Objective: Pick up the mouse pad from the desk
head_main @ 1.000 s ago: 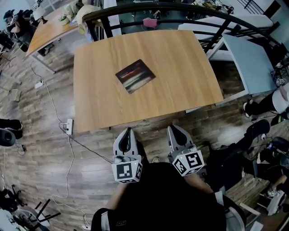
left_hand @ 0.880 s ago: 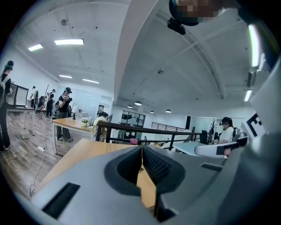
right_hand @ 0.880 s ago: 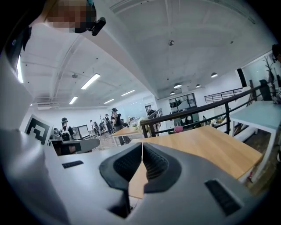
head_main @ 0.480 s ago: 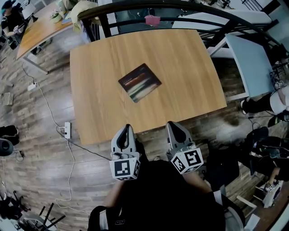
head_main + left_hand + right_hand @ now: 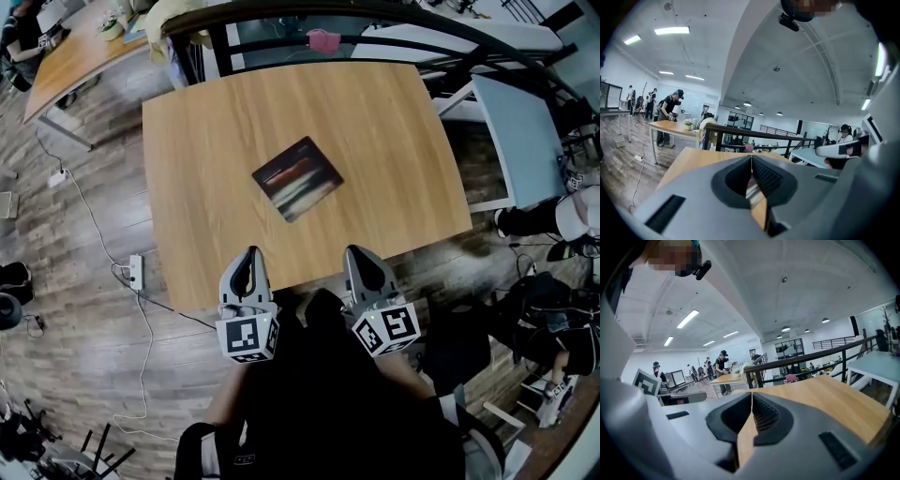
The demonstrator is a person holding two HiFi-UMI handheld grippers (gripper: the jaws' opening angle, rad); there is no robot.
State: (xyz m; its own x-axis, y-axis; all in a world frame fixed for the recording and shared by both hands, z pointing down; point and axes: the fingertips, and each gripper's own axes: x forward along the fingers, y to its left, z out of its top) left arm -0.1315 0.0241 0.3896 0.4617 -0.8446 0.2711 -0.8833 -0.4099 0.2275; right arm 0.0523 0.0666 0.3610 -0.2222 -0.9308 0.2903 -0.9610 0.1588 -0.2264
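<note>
Dark, near-square fabric mouse pad with red and white streaks [image 5: 298, 178] lies flat near the centre of light wooden desk [image 5: 384, 131], nothing on it or around it.

Pad sits skewed to the desk edges, corners aimed at the desk sides. Slightly longer side runs near-left to far-right.

Left gripper [image 5: 249, 255] and right gripper [image 5: 359, 253] side by side at the near desk edge, well short of the pad, aimed across the desk.

Both jaw pairs pressed together, nothing between them. Likely approach stance.

Thin flat pad likely needs an edge pinch.

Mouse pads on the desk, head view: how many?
1. The mouse pad lies flat near the middle of the wooden desk, alone on it; nothing there could hide another.
</note>
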